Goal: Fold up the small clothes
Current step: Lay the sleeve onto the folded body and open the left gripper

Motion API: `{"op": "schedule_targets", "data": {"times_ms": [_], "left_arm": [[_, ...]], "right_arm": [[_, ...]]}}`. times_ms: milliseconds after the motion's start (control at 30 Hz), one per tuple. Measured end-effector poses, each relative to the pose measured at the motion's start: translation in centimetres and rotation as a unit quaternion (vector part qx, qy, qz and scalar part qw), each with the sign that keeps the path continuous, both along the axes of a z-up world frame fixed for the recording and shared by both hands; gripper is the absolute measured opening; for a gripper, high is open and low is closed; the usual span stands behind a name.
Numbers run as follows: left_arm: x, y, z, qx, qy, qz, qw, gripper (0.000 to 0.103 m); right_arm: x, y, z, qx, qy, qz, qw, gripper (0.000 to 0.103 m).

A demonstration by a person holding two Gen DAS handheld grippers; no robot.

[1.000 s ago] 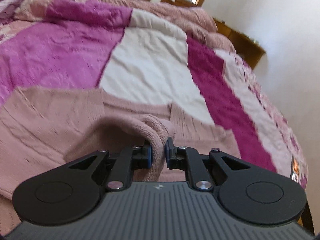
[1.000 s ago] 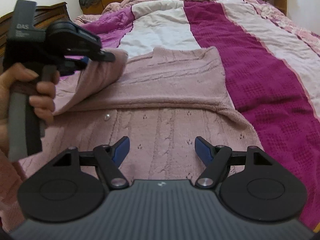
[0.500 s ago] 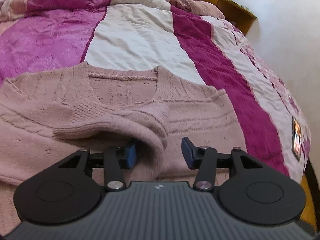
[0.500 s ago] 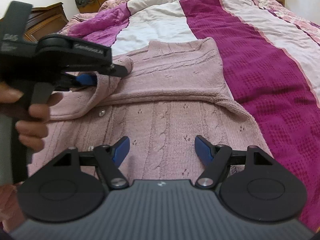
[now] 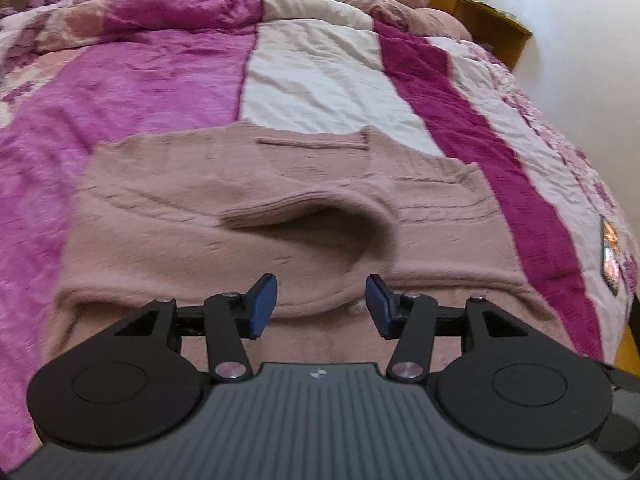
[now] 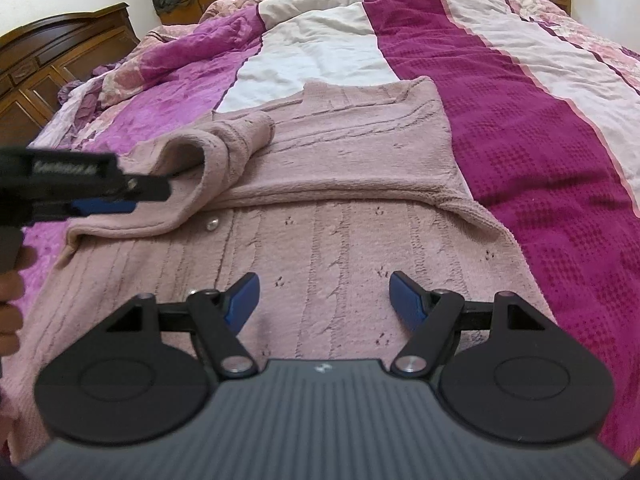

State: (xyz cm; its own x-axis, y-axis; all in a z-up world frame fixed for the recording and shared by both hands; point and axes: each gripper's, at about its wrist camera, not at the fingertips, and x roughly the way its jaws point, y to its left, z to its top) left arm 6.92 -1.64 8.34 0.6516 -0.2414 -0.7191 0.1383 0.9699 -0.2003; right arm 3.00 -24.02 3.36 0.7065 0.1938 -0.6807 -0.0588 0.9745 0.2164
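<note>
In the left wrist view, the pink knitted sweater [image 5: 280, 216] is seen spread over the striped bedspread [image 5: 320, 80], directly at twelve o'clock from the left gripper [image 5: 322, 306]. Its folded-in sleeve [image 5: 320, 208] lies across the body, the long axis running from nine to three o'clock, and the cuff arches up with a dark hollow beneath it. The left gripper's jaws have just been opening; they are seen parted to a moderate gap with nothing between the blue pads [image 5: 262, 304], and the sleeve is released and lies beyond the tips. A small button [image 5: 356, 309] is visible just beside the right-hand pad.

In the right wrist view, the sweater [image 6: 340, 208] is seen lying lengthwise from six to twelve o'clock, its collar end far off. The right gripper [image 6: 324, 296] is held over the lower body of the knit, jaws spread wide and empty; whether the pads touch the cloth cannot be told. The left gripper [image 6: 100, 196] is seen at nine o'clock, held in a hand [image 6: 12, 280], its tip just beside the raised sleeve [image 6: 224, 148] but apart from it. By judgement, the left hand is nearer the sleeve, while the hem lies nearer the right, so a lengthwise fold toward twelve o'clock would fall to both.
</note>
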Motion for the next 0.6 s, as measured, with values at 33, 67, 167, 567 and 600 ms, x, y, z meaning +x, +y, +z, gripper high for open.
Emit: {"op": "schedule_targets", "data": {"times_ms": [33, 67, 167, 567, 600], "left_arm": [[-0.3, 0.5, 0.0, 0.002, 0.0, 0.006, 1.0, 0.057], [-0.6, 0.8, 0.0, 0.004, 0.001, 0.012, 0.9999, 0.057], [-1.2, 2.1, -0.2, 0.005, 0.004, 0.026, 0.9997, 0.057], [-2.0, 4.7, -1.2, 0.017, 0.016, 0.057, 0.9981, 0.057], [-2.0, 4.9, -1.3, 0.018, 0.017, 0.061, 0.9978, 0.057]], "right_arm": [[0.0, 0.1, 0.1, -0.001, 0.0, 0.002, 1.0, 0.073], [0.0, 0.2, 0.1, -0.002, 0.0, 0.003, 1.0, 0.073], [0.0, 0.4, 0.2, -0.004, 0.0, 0.005, 1.0, 0.073], [0.5, 1.4, 1.0, -0.011, 0.0, 0.019, 1.0, 0.073], [0.7, 1.5, 1.2, -0.012, -0.002, 0.023, 1.0, 0.073]]}}
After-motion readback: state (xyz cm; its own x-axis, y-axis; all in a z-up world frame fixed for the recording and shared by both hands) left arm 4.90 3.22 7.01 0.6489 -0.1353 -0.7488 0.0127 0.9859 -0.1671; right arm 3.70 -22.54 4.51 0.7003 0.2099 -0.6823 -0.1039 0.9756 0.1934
